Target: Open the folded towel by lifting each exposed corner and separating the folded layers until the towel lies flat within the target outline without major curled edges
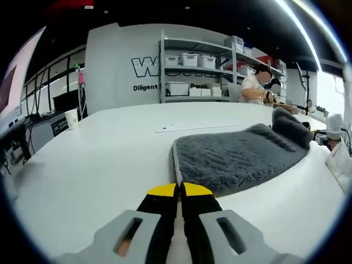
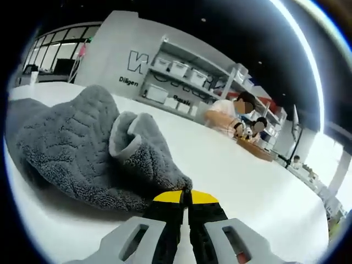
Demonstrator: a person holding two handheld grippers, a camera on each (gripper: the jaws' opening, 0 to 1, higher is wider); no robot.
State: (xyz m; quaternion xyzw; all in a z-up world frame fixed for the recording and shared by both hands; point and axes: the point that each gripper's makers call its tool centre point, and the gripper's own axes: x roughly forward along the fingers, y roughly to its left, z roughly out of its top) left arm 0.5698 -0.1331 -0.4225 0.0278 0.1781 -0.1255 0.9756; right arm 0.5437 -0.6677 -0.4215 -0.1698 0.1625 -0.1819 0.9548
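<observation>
A grey fluffy towel (image 1: pixel 231 157) lies on the white table (image 1: pixel 99 165), and its far right end (image 1: pixel 289 124) is raised in a hump. My left gripper (image 1: pixel 180 190), with yellow-tipped black jaws, is shut at the towel's near left corner, whose pale edge runs in between the tips. In the right gripper view the towel (image 2: pixel 71 148) is bunched and folded over itself, showing a lighter underside (image 2: pixel 125 144). My right gripper (image 2: pixel 186 197) is shut on the towel's corner, which ends right at its yellow tips.
A paper cup (image 1: pixel 71 118) stands near the table's far left edge. A thin pale strip (image 1: pixel 192 127) lies on the table beyond the towel. Shelves with white bins (image 1: pixel 192 60) line the back wall. A person (image 1: pixel 256 88) sits at the far side, near a wooden tray (image 2: pixel 256 148).
</observation>
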